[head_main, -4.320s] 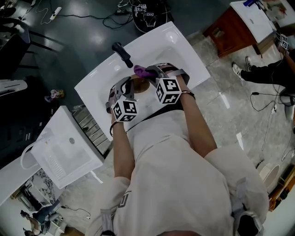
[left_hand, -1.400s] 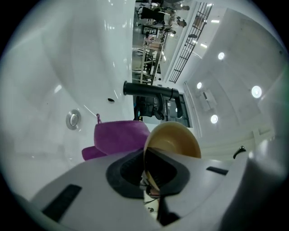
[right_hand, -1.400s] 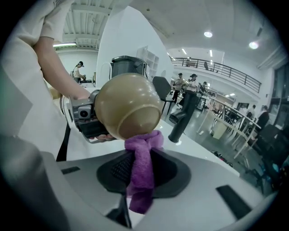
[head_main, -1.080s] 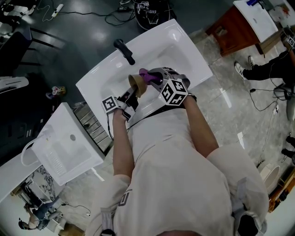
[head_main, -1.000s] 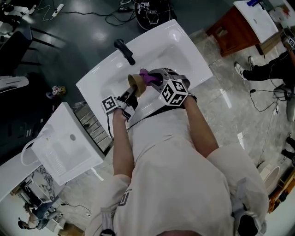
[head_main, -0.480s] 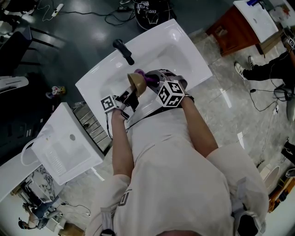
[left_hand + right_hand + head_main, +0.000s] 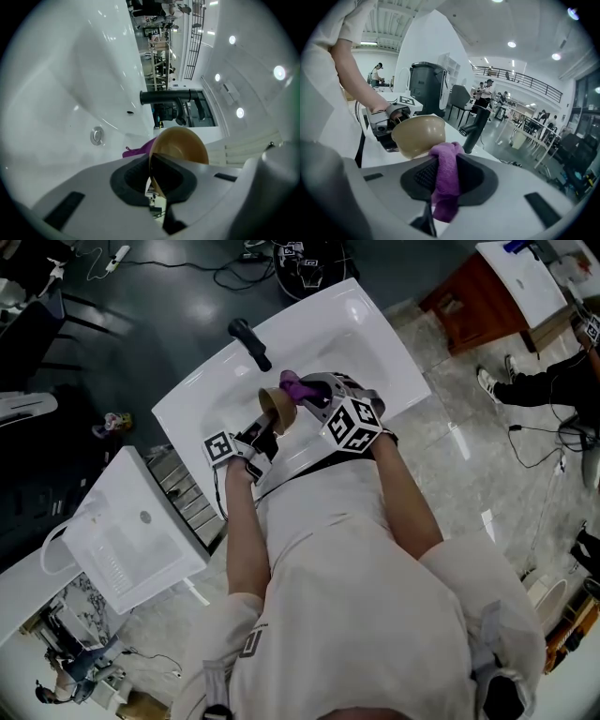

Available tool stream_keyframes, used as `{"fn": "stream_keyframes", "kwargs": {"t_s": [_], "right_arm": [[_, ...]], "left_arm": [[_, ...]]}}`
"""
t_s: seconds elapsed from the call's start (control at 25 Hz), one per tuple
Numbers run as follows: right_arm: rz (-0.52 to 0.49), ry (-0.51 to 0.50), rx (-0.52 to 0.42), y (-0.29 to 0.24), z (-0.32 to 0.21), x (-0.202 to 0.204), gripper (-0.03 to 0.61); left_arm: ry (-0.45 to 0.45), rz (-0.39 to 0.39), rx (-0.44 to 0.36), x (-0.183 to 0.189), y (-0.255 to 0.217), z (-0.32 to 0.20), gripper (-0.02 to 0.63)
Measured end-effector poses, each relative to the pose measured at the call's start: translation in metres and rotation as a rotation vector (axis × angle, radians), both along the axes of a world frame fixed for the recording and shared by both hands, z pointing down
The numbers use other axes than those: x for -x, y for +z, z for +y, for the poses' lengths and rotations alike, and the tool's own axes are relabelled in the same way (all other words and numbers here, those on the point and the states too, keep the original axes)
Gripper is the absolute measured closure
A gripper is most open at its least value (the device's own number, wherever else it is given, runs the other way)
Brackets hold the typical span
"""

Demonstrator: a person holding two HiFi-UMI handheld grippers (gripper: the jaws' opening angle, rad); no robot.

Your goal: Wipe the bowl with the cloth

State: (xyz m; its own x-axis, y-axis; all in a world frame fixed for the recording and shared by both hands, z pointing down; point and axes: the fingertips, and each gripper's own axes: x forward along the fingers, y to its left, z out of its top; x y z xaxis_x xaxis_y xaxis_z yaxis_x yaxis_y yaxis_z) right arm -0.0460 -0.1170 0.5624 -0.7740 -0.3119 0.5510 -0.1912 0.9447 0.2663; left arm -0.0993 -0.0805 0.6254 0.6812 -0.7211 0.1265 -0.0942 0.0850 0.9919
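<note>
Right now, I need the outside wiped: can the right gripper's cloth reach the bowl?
Likely yes: the cloth in the right gripper seems against the outer wall of the bowl, with the left gripper clamping its rim.

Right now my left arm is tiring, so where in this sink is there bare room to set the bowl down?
The basin floor around the drain, by the faucet, is bare; so is the rim of the sink at the head view's right. Crowded: mid-basin, where the left gripper holds the bowl beside the cloth in the right gripper.
</note>
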Motion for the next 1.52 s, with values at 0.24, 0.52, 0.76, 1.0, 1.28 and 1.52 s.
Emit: {"fn": "stream_keyframes", "kwargs": {"t_s": [0.24, 0.52, 0.76, 1.0, 1.28, 1.52], "right_arm": [[0.005, -0.079, 0.025, 0.003, 0.019, 0.013, 0.491], [0.062, -0.185, 0.038, 0.016, 0.044, 0.026, 0.491], [0.096, -0.294, 0.069, 0.022, 0.074, 0.041, 0.491], [0.126, -0.317, 0.066, 0.024, 0.077, 0.042, 0.491], [0.109, -0.281, 0.063, 0.021, 0.072, 0.039, 0.491], [0.057, -0.183, 0.027, 0.009, 0.05, 0.037, 0.491]], "left_arm": [[-0.123, -0.045, 0.104, 0.027, 0.023, 0.006, 0.6], [-0.24, -0.198, 0.161, 0.056, 0.035, 0.002, 0.601], [-0.278, -0.335, 0.142, 0.068, 0.029, -0.006, 0.6], [-0.246, -0.575, 0.142, 0.075, 0.029, -0.009, 0.6], [-0.173, -0.788, 0.13, 0.079, 0.031, -0.01, 0.6], [-0.118, -0.896, 0.131, 0.083, 0.034, -0.009, 0.6]]}}
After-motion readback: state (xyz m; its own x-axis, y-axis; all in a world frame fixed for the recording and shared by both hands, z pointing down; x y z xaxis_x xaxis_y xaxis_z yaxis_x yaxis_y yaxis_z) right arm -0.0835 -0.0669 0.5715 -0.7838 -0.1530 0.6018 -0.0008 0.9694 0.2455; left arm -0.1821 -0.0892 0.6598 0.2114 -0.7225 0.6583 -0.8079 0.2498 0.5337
